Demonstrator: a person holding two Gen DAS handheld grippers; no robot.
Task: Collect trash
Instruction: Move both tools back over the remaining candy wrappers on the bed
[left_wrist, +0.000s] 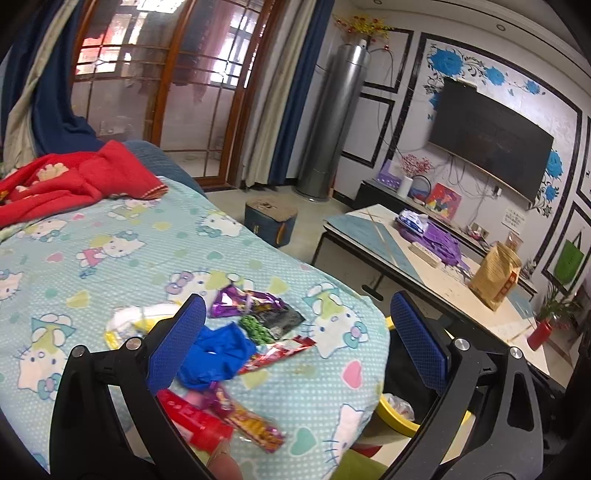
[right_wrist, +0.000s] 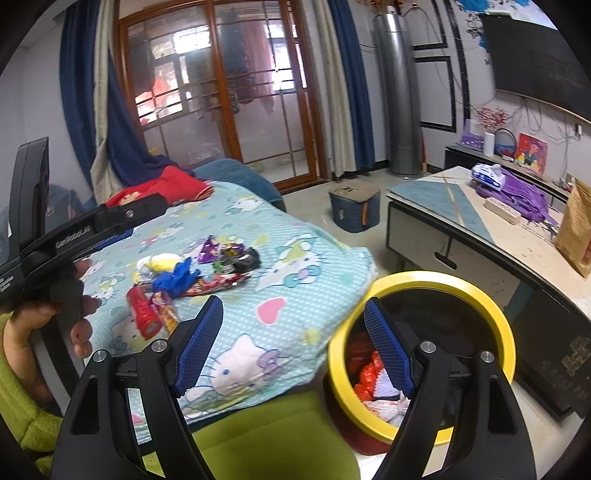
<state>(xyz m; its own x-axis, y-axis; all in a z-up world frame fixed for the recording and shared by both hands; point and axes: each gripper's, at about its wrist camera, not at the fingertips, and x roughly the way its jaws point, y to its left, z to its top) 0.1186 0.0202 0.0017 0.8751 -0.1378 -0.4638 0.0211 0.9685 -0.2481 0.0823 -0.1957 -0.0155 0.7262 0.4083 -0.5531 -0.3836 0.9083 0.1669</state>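
The right hand-held gripper (right_wrist: 293, 341) has its jaws spread wide with nothing between them, hanging over the near edge of the bed (right_wrist: 317, 258) and the rim of the yellow bin (right_wrist: 417, 280) that stands on the floor just beside the bed's near corner. The left hand-held gripper (left_wrist: 297, 338) is also open and empty, pointing down at the pile of litter on the bed; in the right wrist view a hand (right_wrist: 48, 325) holds its grip at the left edge.

The trash lies clustered on the bedspread towards that near corner: a red tube (left_wrist: 195, 417) closest, a striped wrapper (left_wrist: 255, 428) touching it, a crumpled blue glove (left_wrist: 218, 354), a red wrapper (left_wrist: 280, 354), a dark packet with green bits (left_wrist: 273, 321), a purple foil wrapper (left_wrist: 231, 302) and a white and yellow wrapper (left_wrist: 136, 321) further in.

The bin already holds some rubbish, red and white wrappers (right_wrist: 373, 376) showing at the bottom, so part of the job looks done. Most of it seems left, though: every piece in the pile on the bed must yet be picked up and dropped in the bin, and neither gripper has taken hold of anything.
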